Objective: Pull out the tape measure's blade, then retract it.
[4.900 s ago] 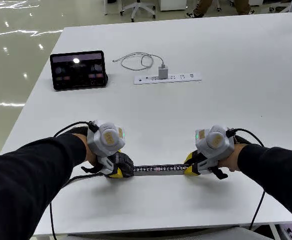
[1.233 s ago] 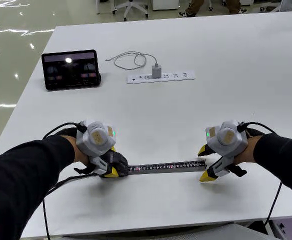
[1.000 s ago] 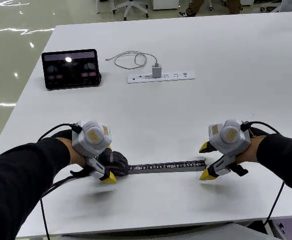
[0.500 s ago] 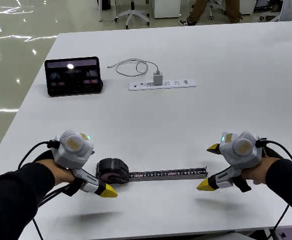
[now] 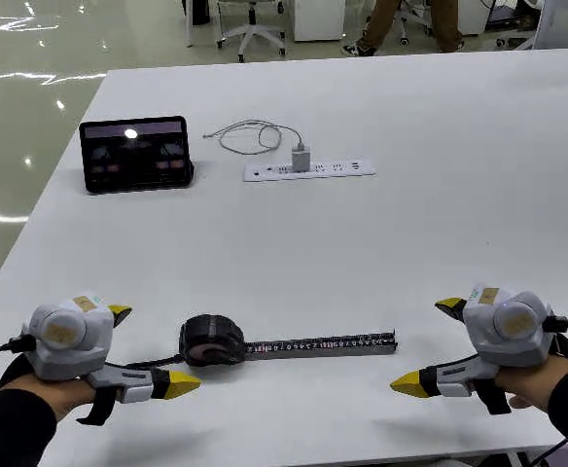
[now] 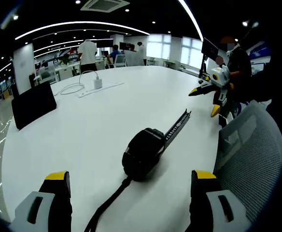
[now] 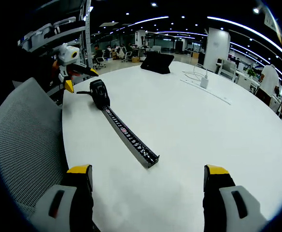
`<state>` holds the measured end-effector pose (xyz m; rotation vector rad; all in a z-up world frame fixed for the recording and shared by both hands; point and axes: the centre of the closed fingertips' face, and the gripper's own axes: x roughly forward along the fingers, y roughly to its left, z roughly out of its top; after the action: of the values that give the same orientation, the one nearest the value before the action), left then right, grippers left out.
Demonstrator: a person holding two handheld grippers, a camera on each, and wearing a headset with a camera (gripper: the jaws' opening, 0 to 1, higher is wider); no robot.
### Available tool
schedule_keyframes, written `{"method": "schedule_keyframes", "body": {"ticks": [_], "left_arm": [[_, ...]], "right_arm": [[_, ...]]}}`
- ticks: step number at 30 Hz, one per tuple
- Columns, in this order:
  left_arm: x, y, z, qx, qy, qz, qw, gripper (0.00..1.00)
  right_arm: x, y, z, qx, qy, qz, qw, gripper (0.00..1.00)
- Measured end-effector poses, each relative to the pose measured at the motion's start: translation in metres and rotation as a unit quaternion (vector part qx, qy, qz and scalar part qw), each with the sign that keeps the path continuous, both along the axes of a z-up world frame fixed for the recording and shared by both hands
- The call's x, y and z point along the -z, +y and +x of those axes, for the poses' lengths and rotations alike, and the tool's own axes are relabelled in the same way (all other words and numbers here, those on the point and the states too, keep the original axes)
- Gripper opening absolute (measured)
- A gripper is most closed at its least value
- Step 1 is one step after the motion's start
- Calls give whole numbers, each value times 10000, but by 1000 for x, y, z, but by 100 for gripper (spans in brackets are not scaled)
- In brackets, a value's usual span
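Note:
A black tape measure (image 5: 211, 340) lies on the white table (image 5: 362, 253), its blade (image 5: 320, 343) drawn out flat to the right. My left gripper (image 5: 150, 348) is open, a little left of the case and apart from it. My right gripper (image 5: 430, 345) is open too, just right of the blade's tip, touching nothing. In the left gripper view the case (image 6: 143, 152) lies ahead between the yellow-tipped fingers (image 6: 57, 176), with the blade (image 6: 177, 125) running away. In the right gripper view the blade (image 7: 130, 136) runs to the case (image 7: 99, 93).
A dark tablet (image 5: 134, 154) stands at the back left. A white power strip (image 5: 308, 170) with a charger and a coiled cable (image 5: 250, 136) lies behind the middle. The table's front edge is close to both grippers. Office chairs and people are beyond the far edge.
My left gripper has let go of the case and drawn back to the left. My right gripper has let go of the blade's tip and moved right. The blade stays out.

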<state>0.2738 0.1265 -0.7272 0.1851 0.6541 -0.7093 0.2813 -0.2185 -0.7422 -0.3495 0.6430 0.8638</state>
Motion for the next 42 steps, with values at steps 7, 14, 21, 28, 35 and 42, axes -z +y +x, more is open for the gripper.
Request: {"method": "schedule_keyframes", "body": {"ticks": [7,14,21,28,35,42], "left_arm": [[-8,18,-16,-241,-70,-151,9996,100],[-17,29,-25,-365,-159,-98,9992,100],[-19,36,-31,-424,-181,-218,9987,100],[-23,39,-34,-393,-221,-125,9989,100],[-19,37,-34,-422,-198,-153,9988,100],[-15,30,-34,-421,-190,-184,9988,100]], "right_arm": [[-14,-24,-14,360,-191,198,9990,94],[-12,-42,-33,362,-122,236,9990,99],[-13,-50,-49,370,-189,236,9989,100],[-13,-61,-53,513,-181,243,9982,100],[-15,-61,-57,540,-226,195,9981,100],[-19,-59,-62,566,-211,197,9980,100]]}}
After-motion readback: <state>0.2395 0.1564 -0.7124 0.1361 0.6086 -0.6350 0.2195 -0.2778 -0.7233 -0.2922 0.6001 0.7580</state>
